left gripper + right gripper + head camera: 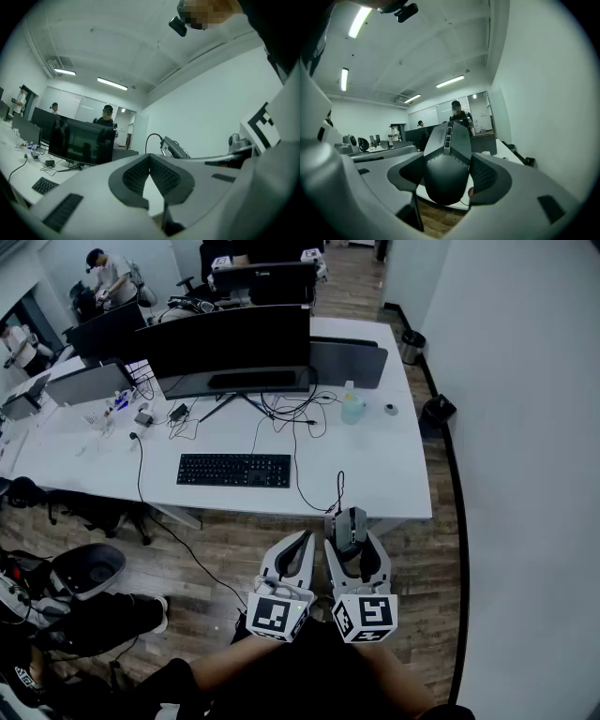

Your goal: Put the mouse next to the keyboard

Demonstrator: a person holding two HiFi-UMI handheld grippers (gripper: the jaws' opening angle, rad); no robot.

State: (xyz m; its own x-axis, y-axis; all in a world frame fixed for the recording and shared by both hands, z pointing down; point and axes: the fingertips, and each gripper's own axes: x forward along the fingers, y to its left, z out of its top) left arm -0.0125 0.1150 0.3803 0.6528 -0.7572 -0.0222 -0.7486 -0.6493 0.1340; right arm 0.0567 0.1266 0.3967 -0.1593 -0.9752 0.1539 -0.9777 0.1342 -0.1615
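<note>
Has 1 mouse [445,164] clamped btwn wide-apart jaws of R gripper [352,545], L gripper [302,538] just left of them w/ jaws tip-to-tip on nothing, 1 keyboard [233,470] ahead-left of both on white desk [375,465], wood floor [234,549] below, white-walled office.

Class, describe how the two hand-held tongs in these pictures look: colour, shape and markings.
The left tongs and the right tongs are both light grey plastic. Each is a pair of broad, curved arms tapering towards the tips. Dark ribbed pads line their inner faces. Each carries a white cube at its rear, printed with black square markers. No sleeves show on the person's forearms.
</note>
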